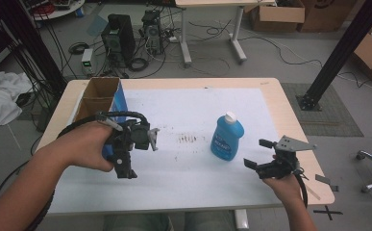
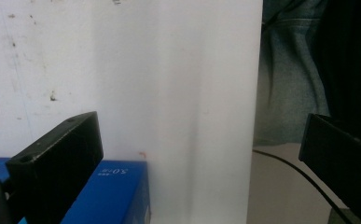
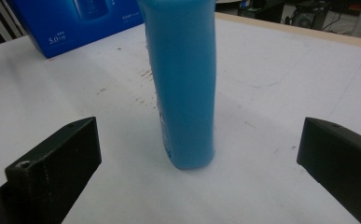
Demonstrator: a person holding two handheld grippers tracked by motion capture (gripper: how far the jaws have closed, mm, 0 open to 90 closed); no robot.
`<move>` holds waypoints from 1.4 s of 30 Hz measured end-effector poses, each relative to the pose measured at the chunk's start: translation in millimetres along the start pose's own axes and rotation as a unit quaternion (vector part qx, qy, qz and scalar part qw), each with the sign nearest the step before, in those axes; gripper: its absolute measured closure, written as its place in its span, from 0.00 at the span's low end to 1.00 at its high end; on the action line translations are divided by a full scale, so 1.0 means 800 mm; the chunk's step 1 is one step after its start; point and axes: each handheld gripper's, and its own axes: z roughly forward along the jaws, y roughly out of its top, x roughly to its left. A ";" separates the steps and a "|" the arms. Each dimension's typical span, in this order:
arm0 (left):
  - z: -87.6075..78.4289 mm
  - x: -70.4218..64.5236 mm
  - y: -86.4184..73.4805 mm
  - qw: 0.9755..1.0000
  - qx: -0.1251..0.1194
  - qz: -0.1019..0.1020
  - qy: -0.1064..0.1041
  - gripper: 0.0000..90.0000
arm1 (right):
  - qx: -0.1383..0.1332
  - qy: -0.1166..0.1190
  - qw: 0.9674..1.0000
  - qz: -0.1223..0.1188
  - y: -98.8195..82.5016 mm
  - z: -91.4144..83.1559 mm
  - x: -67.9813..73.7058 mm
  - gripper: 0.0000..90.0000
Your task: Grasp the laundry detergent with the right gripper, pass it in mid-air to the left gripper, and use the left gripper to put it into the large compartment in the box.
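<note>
A blue bottle with a white cap (image 1: 227, 136) stands upright right of the middle of the white mat (image 1: 183, 168). My right gripper (image 1: 258, 154) is just to its right and points at it, open and empty. In the right gripper view the bottle (image 3: 185, 84) stands between and beyond the spread jaws of that gripper (image 3: 199, 135), touching neither. An open blue cardboard box (image 1: 102, 98) sits at the table's back left. My left gripper (image 1: 128, 161) hovers in front of the box, tilted down. The left gripper (image 2: 199, 135) is open over the mat, with the box's corner (image 2: 113, 196) beside one jaw.
Brown smudges (image 1: 188, 139) mark the mat's middle. The table's front edge and the person's jeans (image 2: 290, 84) show beyond the left jaws. Behind the table are computer towers (image 1: 118, 36), cables, another table (image 1: 212, 29) and cardboard boxes (image 1: 277, 17). A black post (image 1: 342, 48) rises at the right.
</note>
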 end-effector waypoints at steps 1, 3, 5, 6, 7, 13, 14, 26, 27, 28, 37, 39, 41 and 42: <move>0.000 0.000 0.000 1.000 0.000 0.000 0.001 0.00 | 0.001 0.002 1.000 -0.001 -0.001 0.005 0.001 0.00; 0.001 0.000 0.000 1.000 -0.002 0.000 0.000 0.00 | 0.000 0.005 1.000 -0.003 -0.002 0.013 0.002 0.00; 0.001 0.000 0.001 1.000 -0.001 0.000 0.000 0.00 | -0.001 0.009 1.000 -0.004 -0.001 0.022 0.002 0.00; 0.001 0.000 0.001 1.000 -0.001 0.000 -0.002 0.00 | 0.000 0.009 1.000 -0.005 0.000 0.027 0.002 0.00; 0.001 -0.001 0.001 1.000 -0.002 0.000 -0.002 0.00 | 0.000 0.011 1.000 -0.006 0.001 0.032 0.003 0.00; 0.003 -0.002 0.000 1.000 -0.003 -0.002 -0.007 0.00 | 0.006 0.017 1.000 -0.018 0.007 0.061 0.004 0.00; 0.004 -0.003 0.000 1.000 -0.002 -0.003 -0.007 0.00 | 0.008 0.018 1.000 -0.019 0.007 0.066 0.004 0.00; 0.005 -0.003 -0.004 1.000 0.001 -0.008 -0.009 0.00 | -0.003 0.020 1.000 -0.020 0.010 0.097 0.000 0.00; 0.006 -0.002 -0.004 1.000 0.001 -0.008 -0.009 0.00 | -0.005 0.019 1.000 -0.023 0.010 0.099 -0.001 0.00; 0.006 -0.002 -0.004 1.000 0.001 -0.008 -0.009 0.00 | -0.006 0.016 1.000 -0.024 0.009 0.100 -0.001 0.00; 0.006 -0.003 0.000 1.000 0.001 -0.006 -0.008 0.00 | -0.010 0.012 1.000 -0.023 0.007 0.109 -0.001 0.04; 0.006 -0.004 0.000 1.000 0.001 -0.007 -0.008 0.00 | -0.013 0.011 1.000 -0.020 0.006 0.111 -0.001 0.06; 0.007 -0.005 0.000 1.000 0.001 -0.007 -0.010 0.00 | -0.012 0.010 1.000 -0.021 0.006 0.112 -0.001 0.07; 0.007 -0.006 -0.001 1.000 0.004 -0.009 -0.011 0.00 | -0.011 0.009 1.000 -0.020 0.006 0.113 -0.001 0.08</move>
